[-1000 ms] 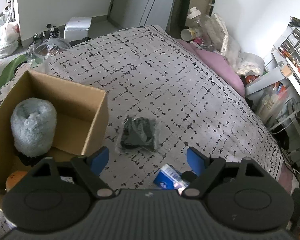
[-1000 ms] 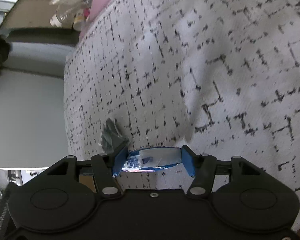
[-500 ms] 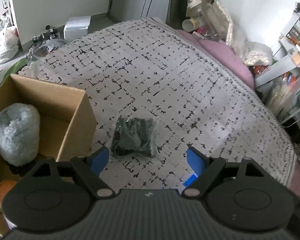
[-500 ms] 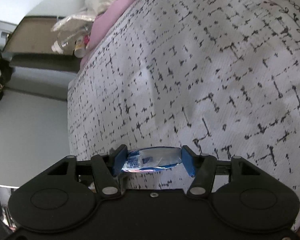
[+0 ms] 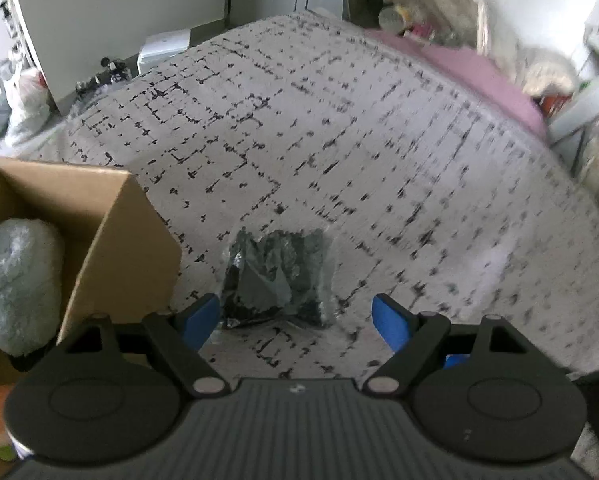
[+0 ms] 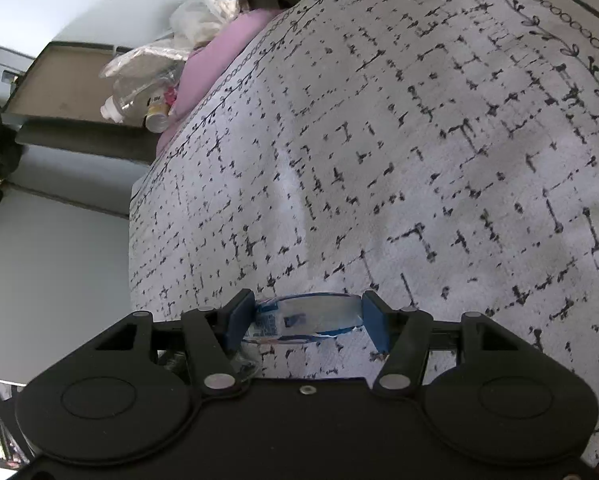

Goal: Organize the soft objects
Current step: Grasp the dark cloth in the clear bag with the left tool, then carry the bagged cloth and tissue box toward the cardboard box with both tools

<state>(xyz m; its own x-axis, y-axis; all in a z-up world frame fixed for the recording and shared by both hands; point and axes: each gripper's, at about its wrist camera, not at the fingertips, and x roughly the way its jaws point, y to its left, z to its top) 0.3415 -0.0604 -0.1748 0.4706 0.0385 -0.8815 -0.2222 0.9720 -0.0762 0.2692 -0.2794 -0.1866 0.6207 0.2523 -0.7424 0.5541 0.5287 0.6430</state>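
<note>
Left wrist view: the left tongs [image 5: 297, 316] hang released, blue pads spread wide with nothing between them, over the near part of a bed covered in a white bedspread with a black broken-grid print [image 5: 339, 140]. Just beyond the pads, closer to the left one, a crumpled clear plastic bag of dark, black-grey soft material [image 5: 279, 276] lies flat on the bedspread. At the bed's near left corner stands an open brown cardboard box [image 5: 119, 240], its right wall just beside the bag but apart from it. Inside the box, against its left side, sits a pale grey fluffy roll [image 5: 15, 284]; something orange shows below it, too hidden to name. A pink pillow [image 5: 479, 68] lies along the far right edge of the bed. The right side of this view is blurred.

Right wrist view: the right tongs [image 6: 307, 320] are clenched on a small white-and-blue plastic packet [image 6: 303, 316], pinched across its length between both blue pads and held above the same bedspread. The pink pillow and clear plastic bottles [image 6: 139, 92] sit at the bed's far edge.
</note>
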